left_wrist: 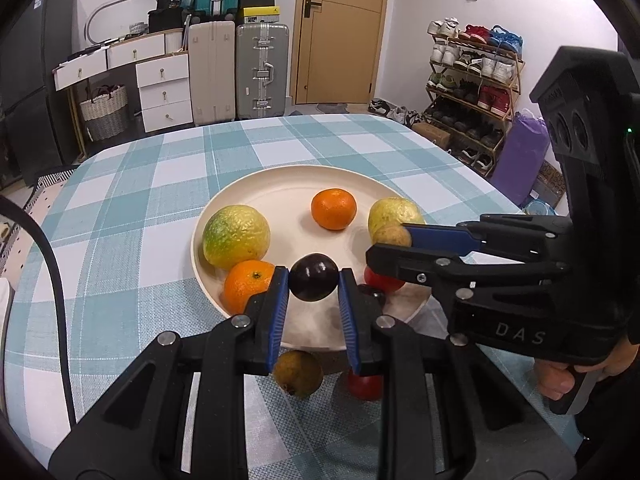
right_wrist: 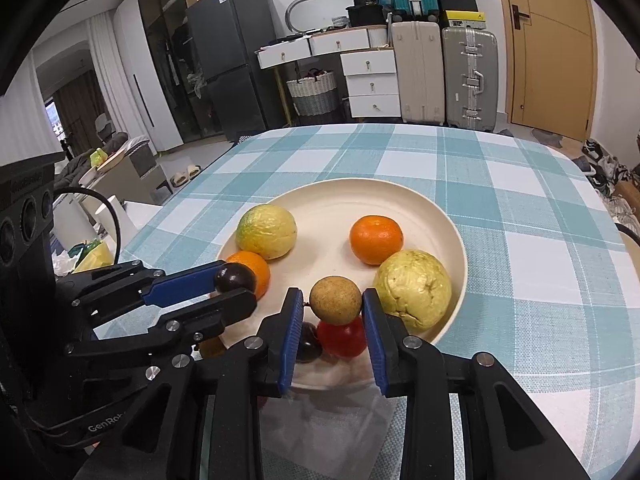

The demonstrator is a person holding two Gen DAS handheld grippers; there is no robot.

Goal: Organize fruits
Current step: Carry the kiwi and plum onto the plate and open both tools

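Note:
A cream plate (left_wrist: 248, 196) (right_wrist: 448, 216) on the checked table holds two yellow-green guavas (left_wrist: 236, 237) (right_wrist: 414, 294), two oranges (left_wrist: 334, 209) (right_wrist: 376, 239), a red fruit (right_wrist: 343, 338) and a dark plum (right_wrist: 309, 346). My left gripper (left_wrist: 314, 282) is shut on a dark purple plum (left_wrist: 314, 277) above the plate's near edge; it shows too in the right wrist view (right_wrist: 235, 278). My right gripper (right_wrist: 335, 300) is shut on a small brown fruit (right_wrist: 335, 300) (left_wrist: 391, 235) above the red fruit.
A brown-green fruit (left_wrist: 298, 374) and a red fruit (left_wrist: 364, 387) lie on the tablecloth (left_wrist: 140, 208) in front of the plate, under my left gripper. Suitcases (left_wrist: 262, 70), drawers and a shoe rack (left_wrist: 472, 92) stand beyond the table.

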